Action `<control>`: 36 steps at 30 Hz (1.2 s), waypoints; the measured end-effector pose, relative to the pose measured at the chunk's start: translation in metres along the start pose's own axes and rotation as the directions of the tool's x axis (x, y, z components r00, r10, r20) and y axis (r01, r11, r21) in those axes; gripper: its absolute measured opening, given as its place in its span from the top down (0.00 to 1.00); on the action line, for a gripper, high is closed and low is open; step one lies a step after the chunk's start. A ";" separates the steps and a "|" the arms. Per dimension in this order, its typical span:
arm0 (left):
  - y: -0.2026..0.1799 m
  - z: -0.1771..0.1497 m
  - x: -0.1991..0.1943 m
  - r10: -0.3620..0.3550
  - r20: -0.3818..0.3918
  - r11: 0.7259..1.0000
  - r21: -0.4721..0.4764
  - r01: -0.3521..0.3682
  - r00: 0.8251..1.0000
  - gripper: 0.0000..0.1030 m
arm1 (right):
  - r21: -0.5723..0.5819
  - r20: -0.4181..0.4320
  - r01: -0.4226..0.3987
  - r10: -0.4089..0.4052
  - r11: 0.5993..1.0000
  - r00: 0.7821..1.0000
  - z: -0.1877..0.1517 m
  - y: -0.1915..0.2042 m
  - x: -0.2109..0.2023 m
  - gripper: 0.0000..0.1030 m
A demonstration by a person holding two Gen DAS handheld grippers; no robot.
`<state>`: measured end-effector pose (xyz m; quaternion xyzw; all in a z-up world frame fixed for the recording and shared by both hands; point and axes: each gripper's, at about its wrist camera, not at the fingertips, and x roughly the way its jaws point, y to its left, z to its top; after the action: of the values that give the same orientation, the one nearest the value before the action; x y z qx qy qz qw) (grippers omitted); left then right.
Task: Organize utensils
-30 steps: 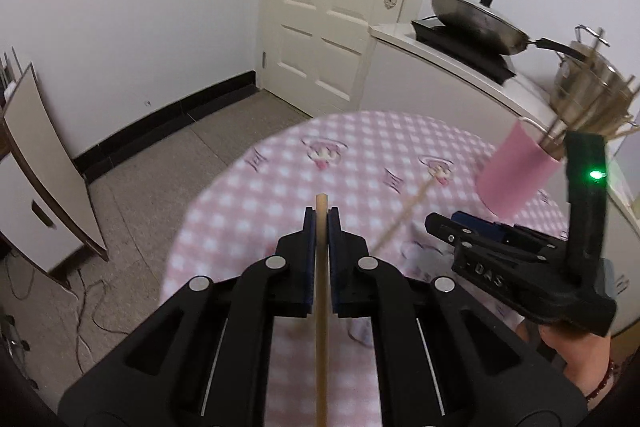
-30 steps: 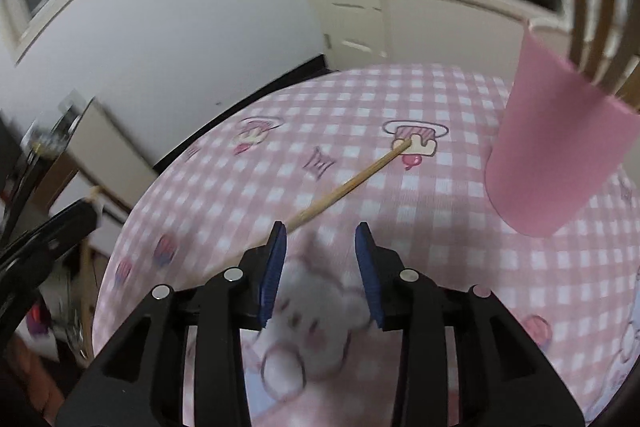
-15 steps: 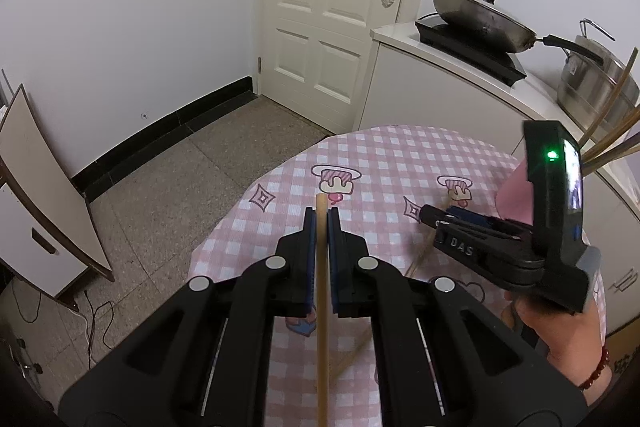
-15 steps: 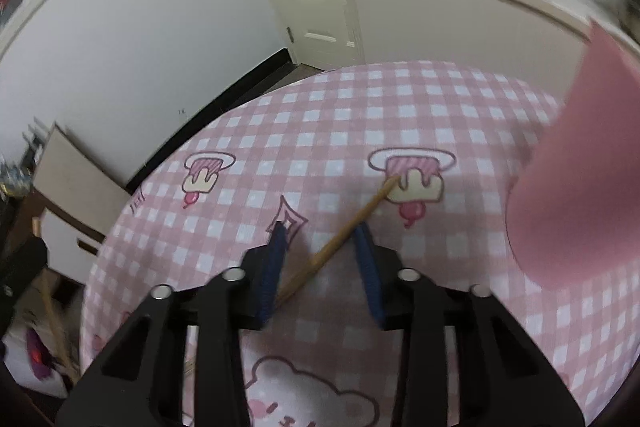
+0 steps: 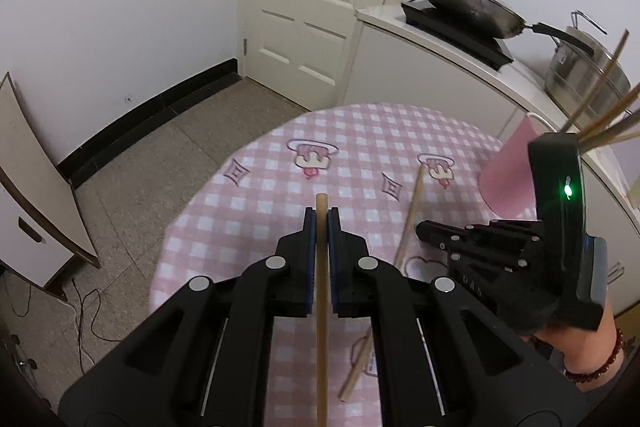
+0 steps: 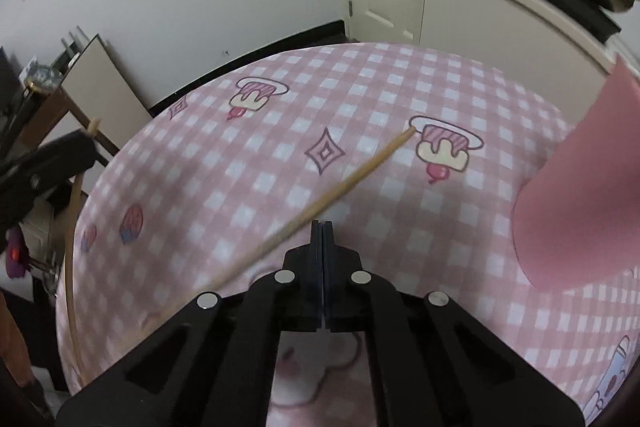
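Observation:
My left gripper (image 5: 322,223) is shut on a wooden chopstick (image 5: 321,307) that runs straight up between its pads. It shows again at the left edge of the right wrist view as the left gripper (image 6: 86,141). A second chopstick (image 6: 360,169) lies slanted on the pink checked tablecloth (image 6: 360,87). My right gripper (image 6: 322,225) hangs low over it. Its jaws are closing and the pads meet with nothing between them, while the chopstick passes just left of the tips. A pink cup (image 5: 506,179) holding several chopsticks (image 5: 600,107) stands at the right.
A white counter (image 5: 440,67) behind the table carries a wok (image 5: 468,7) on a black hob and a steel pot (image 5: 580,75). A white door (image 5: 316,7) is beyond. A board (image 5: 28,167) leans at the left. Cables lie on the floor. The round table's edge (image 5: 168,227) is near.
My right gripper's jaws went from standing open on both sides of the lying chopstick to meeting beside it. My left gripper kept its chopstick and barely moved.

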<state>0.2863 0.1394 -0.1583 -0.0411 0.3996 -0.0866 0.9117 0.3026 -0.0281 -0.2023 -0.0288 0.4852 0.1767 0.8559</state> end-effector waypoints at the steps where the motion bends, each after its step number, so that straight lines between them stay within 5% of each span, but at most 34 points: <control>1: -0.002 -0.001 -0.001 0.004 0.000 1.000 0.000 -0.004 1.000 0.94 | 0.042 0.009 -0.020 0.019 0.999 1.000 -0.003 -0.004 -0.004 1.00; 3: -0.003 -0.001 -0.002 0.001 0.001 1.000 -0.009 -0.001 1.000 0.94 | 0.122 0.039 -0.045 0.040 0.991 0.998 -0.004 -0.012 -0.010 0.98; 7: -0.002 0.003 -0.006 0.004 0.009 1.000 -0.013 -0.004 1.000 0.94 | 0.198 0.067 -0.051 0.039 0.979 0.997 0.003 -0.012 -0.012 0.77; 13: 0.002 0.006 -0.004 0.005 0.009 1.000 -0.014 -0.005 1.000 0.94 | 0.264 0.046 0.000 -0.012 0.965 0.999 0.032 -0.012 0.011 0.77; 21: 0.010 0.004 0.004 0.005 -0.007 1.000 -0.030 -0.005 1.000 0.94 | 0.102 0.023 0.114 -0.117 0.988 0.993 0.040 0.011 0.030 0.82; 36: -0.010 -0.010 0.007 -0.052 -0.059 0.998 -0.028 0.050 0.997 0.94 | -0.128 -0.133 -0.021 0.004 0.992 0.991 -0.012 0.009 -0.005 0.91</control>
<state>0.2820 0.1279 -0.1688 -0.0606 0.4265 -0.1057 0.8962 0.2873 -0.0238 -0.2029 -0.0924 0.5285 0.2108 0.8171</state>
